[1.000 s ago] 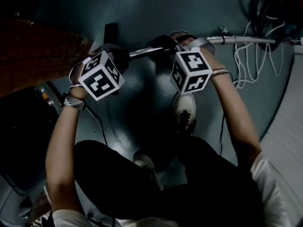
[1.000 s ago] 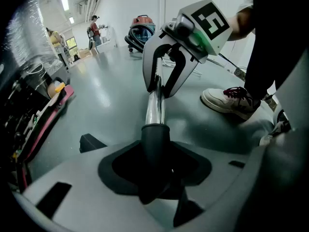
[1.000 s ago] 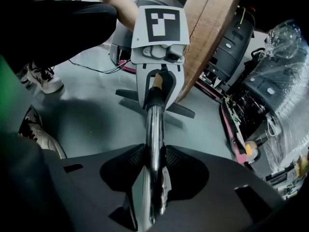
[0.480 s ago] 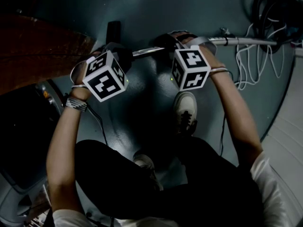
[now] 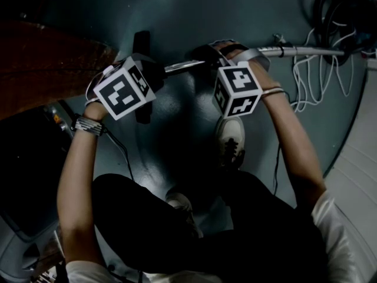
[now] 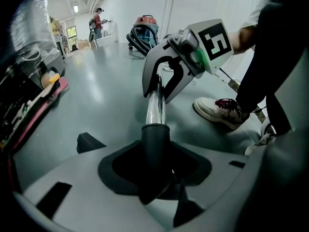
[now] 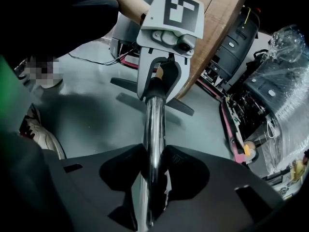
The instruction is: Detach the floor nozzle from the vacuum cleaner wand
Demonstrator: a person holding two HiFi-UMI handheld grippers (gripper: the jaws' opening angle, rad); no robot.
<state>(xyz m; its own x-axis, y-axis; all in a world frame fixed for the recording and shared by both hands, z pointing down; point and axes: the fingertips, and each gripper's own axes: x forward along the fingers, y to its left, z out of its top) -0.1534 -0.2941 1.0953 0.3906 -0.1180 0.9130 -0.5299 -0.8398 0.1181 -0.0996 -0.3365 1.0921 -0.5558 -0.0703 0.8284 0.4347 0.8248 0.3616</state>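
A: Where is the floor nozzle (image 7: 179,105)?
B: At the left end of the vacuum wand (image 5: 179,67), its flat dark head lying crosswise above the grey floor (image 5: 177,16). Its black neck (image 6: 155,139) sleeves the chrome tube, so the two are joined
A: And the claws?
B: The left gripper (image 6: 159,175) is clamped narrow on that black neck. The right gripper (image 7: 152,178) sits further along the wand. Its jaws have just been opening a little, yet both pads press on the chrome tube
A: How does the wand lie?
B: Roughly level between the two, running on rightward past white cables (image 5: 306,81). The person's white shoe (image 5: 231,135) stands below the right gripper, and a brown wooden board (image 5: 47,69) lies at the left
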